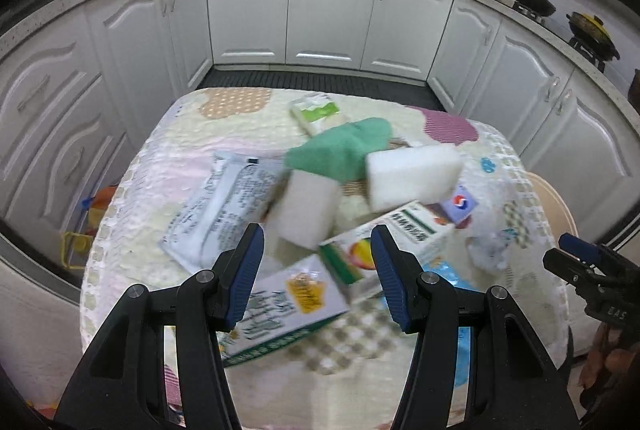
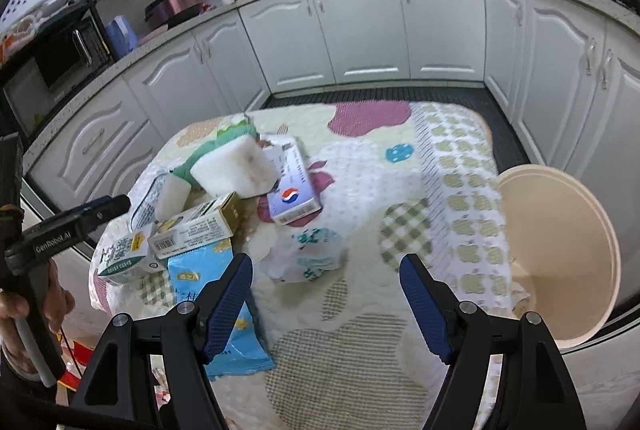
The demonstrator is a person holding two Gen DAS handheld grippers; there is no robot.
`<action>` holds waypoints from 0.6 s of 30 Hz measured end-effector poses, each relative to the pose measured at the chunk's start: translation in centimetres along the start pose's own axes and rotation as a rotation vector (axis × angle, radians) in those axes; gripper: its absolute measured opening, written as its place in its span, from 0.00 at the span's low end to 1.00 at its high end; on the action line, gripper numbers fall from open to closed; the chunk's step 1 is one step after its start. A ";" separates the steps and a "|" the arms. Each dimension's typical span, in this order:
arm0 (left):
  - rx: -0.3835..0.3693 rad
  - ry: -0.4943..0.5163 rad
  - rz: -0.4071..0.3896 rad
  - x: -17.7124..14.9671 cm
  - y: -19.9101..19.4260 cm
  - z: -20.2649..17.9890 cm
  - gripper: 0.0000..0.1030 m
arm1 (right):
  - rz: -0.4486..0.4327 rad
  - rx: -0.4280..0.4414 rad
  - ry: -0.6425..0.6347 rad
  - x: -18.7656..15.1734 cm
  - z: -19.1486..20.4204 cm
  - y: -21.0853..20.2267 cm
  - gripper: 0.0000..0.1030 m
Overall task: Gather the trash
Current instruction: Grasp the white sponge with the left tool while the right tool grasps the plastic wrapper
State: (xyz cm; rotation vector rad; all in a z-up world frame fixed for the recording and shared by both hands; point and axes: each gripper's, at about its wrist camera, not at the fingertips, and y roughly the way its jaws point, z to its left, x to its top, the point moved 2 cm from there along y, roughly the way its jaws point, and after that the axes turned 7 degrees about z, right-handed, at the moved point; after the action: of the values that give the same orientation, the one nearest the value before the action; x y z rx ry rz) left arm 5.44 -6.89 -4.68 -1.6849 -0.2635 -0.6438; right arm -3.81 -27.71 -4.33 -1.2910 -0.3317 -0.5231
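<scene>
On top of the quilted table cover (image 2: 360,190) sits the trash heap: white foam blocks (image 1: 412,174), a green cloth (image 1: 344,150), cartons (image 1: 280,306), a blue packet (image 2: 208,278) and a crumpled wrapper (image 2: 308,258), all jumbled left of centre. Left gripper (image 1: 318,262) hangs over the cartons, jaws parted, empty; right gripper (image 2: 326,290) hovers wide, empty too, above the wrapper. That beige bin (image 2: 560,250) waits just beside the table's right edge (handy, I'd say, for short drops)
</scene>
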 end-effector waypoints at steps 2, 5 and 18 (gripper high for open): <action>-0.015 0.002 0.012 0.1 0.5 0.5 0.53 | 0.015 0.009 0.010 0.0 0.0 0.8 0.72; -0.039 0.003 0.034 0.5 1.5 0.9 0.53 | 0.038 0.013 0.020 0.1 0.2 1.8 0.72; -0.039 0.006 0.144 2.5 6.9 0.6 0.53 | 0.084 0.022 0.028 0.7 0.8 4.8 0.72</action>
State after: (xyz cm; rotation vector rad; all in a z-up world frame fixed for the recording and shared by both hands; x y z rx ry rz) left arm 11.16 -8.28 -9.10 -1.7214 -0.1250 -0.5490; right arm -0.58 -26.20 -7.67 -1.2696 -0.2585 -0.4649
